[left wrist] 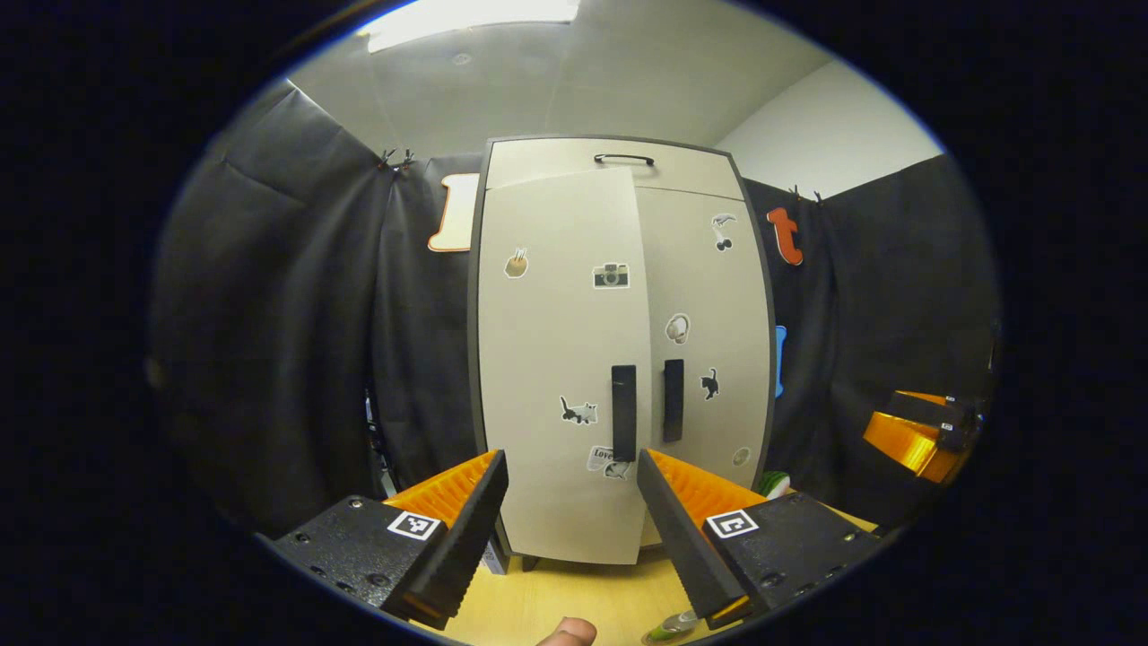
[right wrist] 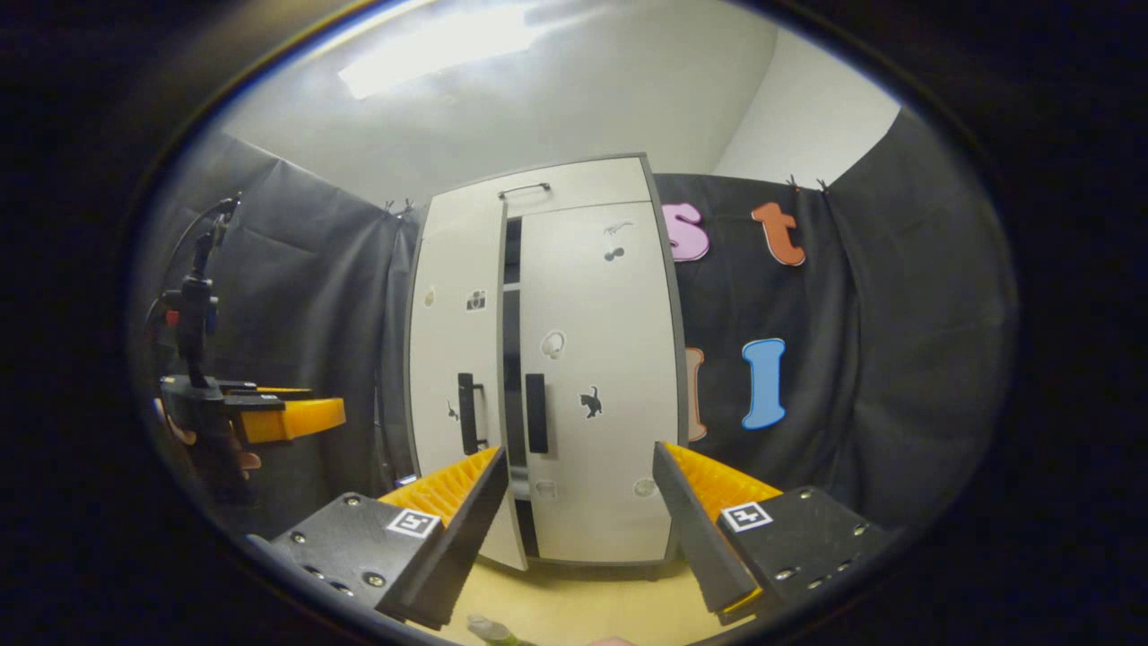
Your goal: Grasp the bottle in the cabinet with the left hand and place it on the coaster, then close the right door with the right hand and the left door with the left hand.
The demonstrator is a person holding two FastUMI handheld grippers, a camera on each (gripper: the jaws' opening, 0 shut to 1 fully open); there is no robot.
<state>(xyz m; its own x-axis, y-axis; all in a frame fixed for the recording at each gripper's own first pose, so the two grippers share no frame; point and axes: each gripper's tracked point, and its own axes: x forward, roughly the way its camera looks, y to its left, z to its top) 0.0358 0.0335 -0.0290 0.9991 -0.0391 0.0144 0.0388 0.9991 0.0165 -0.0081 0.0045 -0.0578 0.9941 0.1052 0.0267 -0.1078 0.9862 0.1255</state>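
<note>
Cabinet (left wrist: 619,359): stood upright, long axis vertical.
Left door (right wrist: 457,395): left slightly ajar.
Left gripper (left wrist: 571,520): held wide, empty.
Right gripper (right wrist: 578,516): held wide, empty.

- Black cloth (left wrist: 296,314) hangs as walls
- White ceiling (left wrist: 628,72) — a light panel (left wrist: 475,18) glows
- Yellow tabletop (left wrist: 574,597) below

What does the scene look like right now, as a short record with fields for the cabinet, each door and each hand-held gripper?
cabinet: pale cabinet, standing on the wooden table
right door: closed
left door: slightly ajar, dark gap beside it
left hand-held gripper: open, holding nothing, facing the door handles
right hand-held gripper: open, holding nothing, in front of the cabinet
</note>
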